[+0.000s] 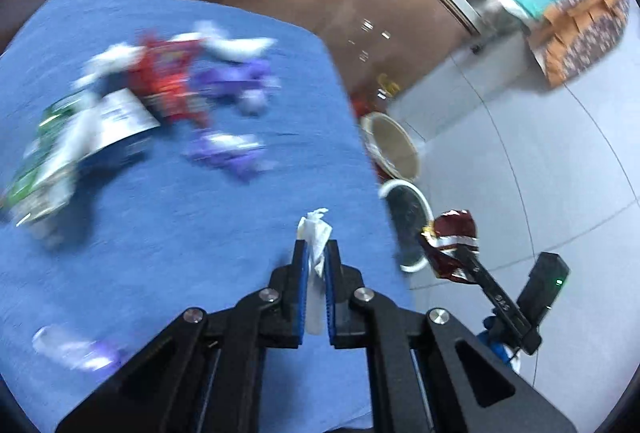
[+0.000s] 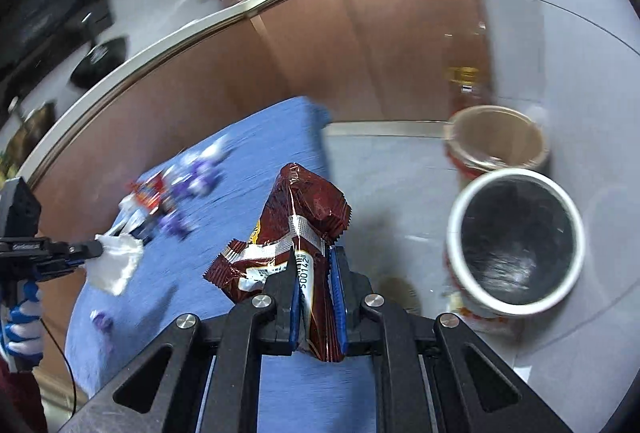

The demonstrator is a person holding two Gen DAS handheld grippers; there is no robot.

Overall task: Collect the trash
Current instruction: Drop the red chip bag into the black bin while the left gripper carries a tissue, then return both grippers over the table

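Note:
My left gripper [image 1: 317, 249] is shut on a crumpled white tissue [image 1: 316, 233] above the blue-clothed table [image 1: 180, 233]; the tissue also shows in the right wrist view [image 2: 116, 261]. My right gripper [image 2: 316, 257] is shut on a dark red snack wrapper [image 2: 304, 209], held past the table's right edge; the wrapper also shows in the left wrist view [image 1: 452, 241]. A white-rimmed bin with a dark inside [image 2: 516, 237] stands on the floor to the right of it. Blurred red, purple, green and white wrappers [image 1: 168, 85] lie on the table.
A second, beige-lined bin [image 2: 496, 141] stands behind the dark one. A brown panelled wall [image 2: 320, 45] runs behind the table. A small purple wrapper [image 1: 76, 349] lies near the table's front left. Grey tiled floor [image 1: 540, 161] lies to the right.

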